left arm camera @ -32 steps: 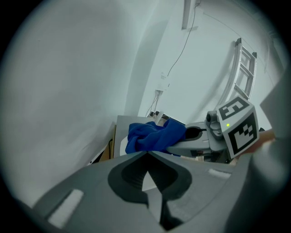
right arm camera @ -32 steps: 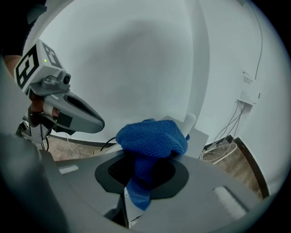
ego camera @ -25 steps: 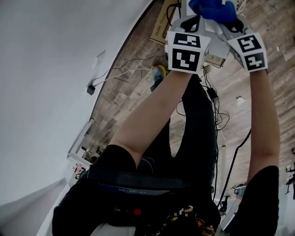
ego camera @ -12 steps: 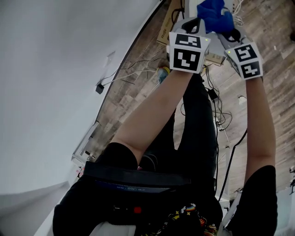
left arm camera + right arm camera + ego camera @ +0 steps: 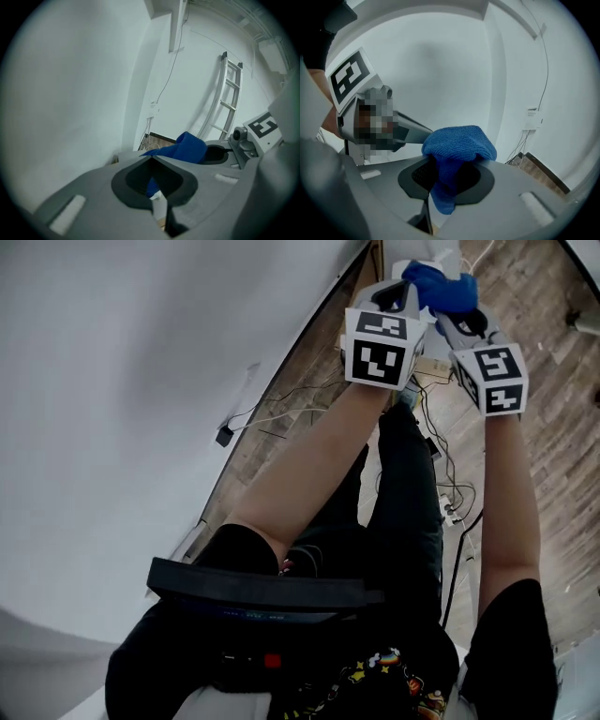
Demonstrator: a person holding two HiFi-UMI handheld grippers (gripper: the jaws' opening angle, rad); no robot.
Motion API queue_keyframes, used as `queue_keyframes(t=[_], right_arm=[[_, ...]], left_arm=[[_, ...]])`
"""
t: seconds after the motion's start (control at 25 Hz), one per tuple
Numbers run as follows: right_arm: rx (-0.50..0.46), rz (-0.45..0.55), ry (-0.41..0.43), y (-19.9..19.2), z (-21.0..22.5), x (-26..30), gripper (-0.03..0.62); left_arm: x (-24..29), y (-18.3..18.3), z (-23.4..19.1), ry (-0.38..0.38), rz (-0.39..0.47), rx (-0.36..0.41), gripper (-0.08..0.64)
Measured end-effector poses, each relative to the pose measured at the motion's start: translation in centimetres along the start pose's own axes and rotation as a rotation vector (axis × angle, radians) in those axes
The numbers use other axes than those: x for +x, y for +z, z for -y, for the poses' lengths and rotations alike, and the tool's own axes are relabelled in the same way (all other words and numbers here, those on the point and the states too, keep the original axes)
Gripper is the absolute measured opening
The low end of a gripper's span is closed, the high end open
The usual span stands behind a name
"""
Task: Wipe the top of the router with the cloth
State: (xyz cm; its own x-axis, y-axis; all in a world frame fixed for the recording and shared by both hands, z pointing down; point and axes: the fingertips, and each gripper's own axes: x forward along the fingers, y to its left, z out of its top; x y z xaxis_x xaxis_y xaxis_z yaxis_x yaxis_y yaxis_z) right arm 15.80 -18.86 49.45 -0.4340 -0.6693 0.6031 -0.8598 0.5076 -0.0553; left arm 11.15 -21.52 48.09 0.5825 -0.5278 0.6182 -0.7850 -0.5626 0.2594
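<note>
Stretching across the left of the head view is a pale wall point(image 5: 141, 381), with wood floor point(image 5: 553, 381) far below both grippers. No router can be made out in any view, so the surface to be wiped is not located here

Both bare forearms reach straight out from the body, almost parallel, and converge so that the two grippers meet nose to nose. The left gripper point(image 5: 151, 158) has its jaws pressed together, and a thin strip of blue shows between the pads, so it seems to nip a corner of the cloth point(image 5: 457, 140). The right gripper point(image 5: 445, 176) is clamped on the main bunch: the cloth mushrooms over its jaw tips and a tail hangs down between them

The cloth sits right at the tips of both grippers, held in the air between them. It looks like a soft, light, nubbly microfibre that will fold and drape freely and will not slip easily from the pads. For wiping, a hold on a gathered bunch, as on the right, looks better than a single corner, leaving a pad of cloth proud of the jaws to press flat
</note>
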Motion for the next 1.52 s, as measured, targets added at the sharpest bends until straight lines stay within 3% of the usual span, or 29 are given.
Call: queue_keyframes(t=[0.32,0.64,0.76,1.0,1.16,1.36,1.52], right_arm=[[0.082,0.209,-0.197,11.7,-3.7,-9.1,0.106],[0.077,0.390,-0.381,22.9,-8.0,-21.5,0.106],[0.073,0.471,-0.451,25.8,-10.4,-26.1,0.106],[0.049,0.559,-0.502,27.9,-15.9,-32.0,0.106],[0.051,0.578,-0.527,27.1,-17.4,-34.2,0.106],[0.050,0.579,-0.536,26.1,-18.8,-34.6,0.104],[0.073,0.572,-0.531,27.1,-17.1,-36.5,0.104]], left_arm=[[-10.9,9.0,2.7,-0.086,0.151,0.087,0.000],[-23.5,17.9,7.1,-0.177,0.322,0.220,0.000],[-28.4,19.5,8.8,-0.220,0.384,0.261,0.000],[-37.5,20.5,11.1,-0.289,0.522,0.340,0.000],[-40.4,19.9,11.3,-0.288,0.586,0.333,0.000],[-41.5,18.5,9.8,-0.258,0.590,0.319,0.000],[-40.8,19.8,11.8,-0.261,0.559,0.313,0.000]])
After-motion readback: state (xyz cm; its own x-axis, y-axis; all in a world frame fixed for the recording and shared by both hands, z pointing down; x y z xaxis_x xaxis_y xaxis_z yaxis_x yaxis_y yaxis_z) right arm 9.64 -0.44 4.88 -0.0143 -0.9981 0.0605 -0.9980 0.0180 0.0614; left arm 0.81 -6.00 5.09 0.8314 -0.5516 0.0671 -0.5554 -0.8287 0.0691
